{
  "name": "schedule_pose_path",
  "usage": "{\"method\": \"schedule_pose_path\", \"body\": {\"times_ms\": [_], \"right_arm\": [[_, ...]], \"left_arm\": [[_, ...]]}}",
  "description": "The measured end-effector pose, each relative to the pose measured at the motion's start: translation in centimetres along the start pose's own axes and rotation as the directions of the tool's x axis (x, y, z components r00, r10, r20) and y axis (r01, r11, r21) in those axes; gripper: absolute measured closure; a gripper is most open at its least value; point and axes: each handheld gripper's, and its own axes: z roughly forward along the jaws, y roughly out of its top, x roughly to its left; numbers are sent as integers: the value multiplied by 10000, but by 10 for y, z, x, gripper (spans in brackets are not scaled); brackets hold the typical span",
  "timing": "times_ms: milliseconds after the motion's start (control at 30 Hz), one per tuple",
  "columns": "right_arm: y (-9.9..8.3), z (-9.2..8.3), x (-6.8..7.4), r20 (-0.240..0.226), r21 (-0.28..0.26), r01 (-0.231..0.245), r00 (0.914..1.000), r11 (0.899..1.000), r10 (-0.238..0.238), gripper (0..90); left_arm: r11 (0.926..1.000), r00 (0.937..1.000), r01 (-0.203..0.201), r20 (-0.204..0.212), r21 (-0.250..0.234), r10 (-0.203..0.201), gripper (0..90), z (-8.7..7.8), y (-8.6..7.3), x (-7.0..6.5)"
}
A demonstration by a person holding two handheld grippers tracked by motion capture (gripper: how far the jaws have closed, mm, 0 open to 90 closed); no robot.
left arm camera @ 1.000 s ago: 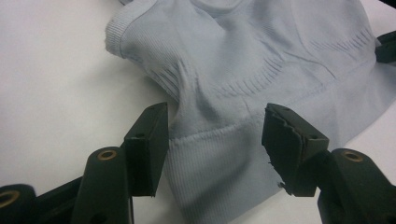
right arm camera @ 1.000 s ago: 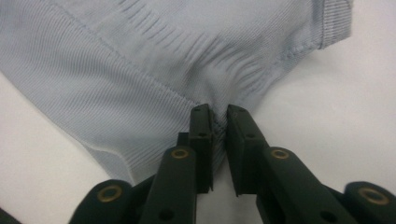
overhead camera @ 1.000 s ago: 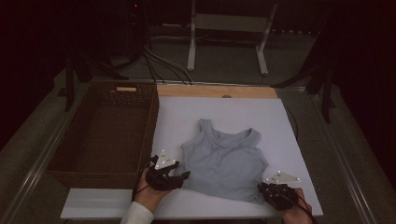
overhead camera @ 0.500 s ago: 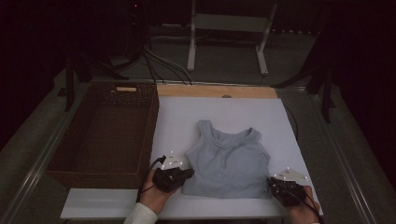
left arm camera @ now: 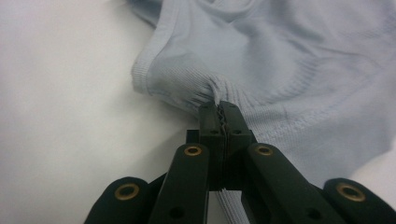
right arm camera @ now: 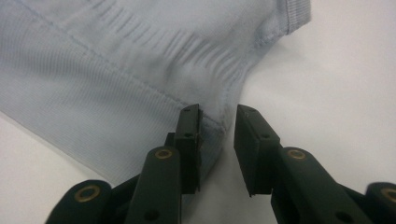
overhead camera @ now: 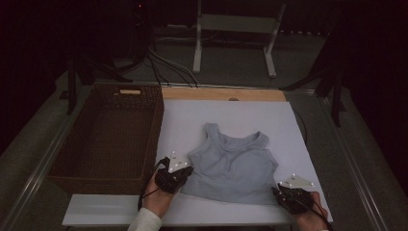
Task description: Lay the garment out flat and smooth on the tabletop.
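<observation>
A pale blue ribbed tank top (overhead camera: 231,163) lies flat on the white board (overhead camera: 231,113), neck toward the far side. My left gripper (overhead camera: 187,173) is at its lower left corner, shut on a bunched pinch of the hem (left arm camera: 212,91), with the left gripper's tips (left arm camera: 219,109) pressed together. At the lower right corner sits my right gripper (overhead camera: 275,190). Its jaws have just been opening. In the right gripper view they (right arm camera: 218,114) stand apart with the hem corner (right arm camera: 212,126) loose between them, resting against one pad.
A dark wicker basket (overhead camera: 157,130) stands along the board's left side, close to my left hand. A wooden strip (overhead camera: 221,94) runs along the board's far edge. Metal stand legs (overhead camera: 197,57) and cables lie on the floor beyond.
The left gripper's jaws, spread a second ago, have shut on the top's lower left corner. Both hands have stayed almost where they were.
</observation>
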Motion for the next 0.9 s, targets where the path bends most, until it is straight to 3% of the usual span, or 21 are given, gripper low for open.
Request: {"method": "schedule_pose_path", "body": {"times_ms": [100,467,600,667,900], "right_arm": [[0,1,1,-65,26,8,10000,10000,-8,700],[-1,2,-6,-359,220,-656,9972,9976,663,635],[-2,1,-9,-1074,374,-950,9893,9948,986,769],[-2,0,-8,-1163,412,-868,9890,9954,910,846],[-3,-6,-5,-1222,393,-679,9899,9969,722,879]], "left_arm": [[9997,9991,-226,-355,129,230,900,1,1,-3],[9988,9996,-112,-255,485,124,900,-6,-7,-4],[9984,9995,-133,-269,548,148,900,-9,-9,-5],[9983,9996,-125,-247,573,140,900,-10,-11,-6],[9988,9998,-59,-175,483,68,900,-17,-13,-7]]}}
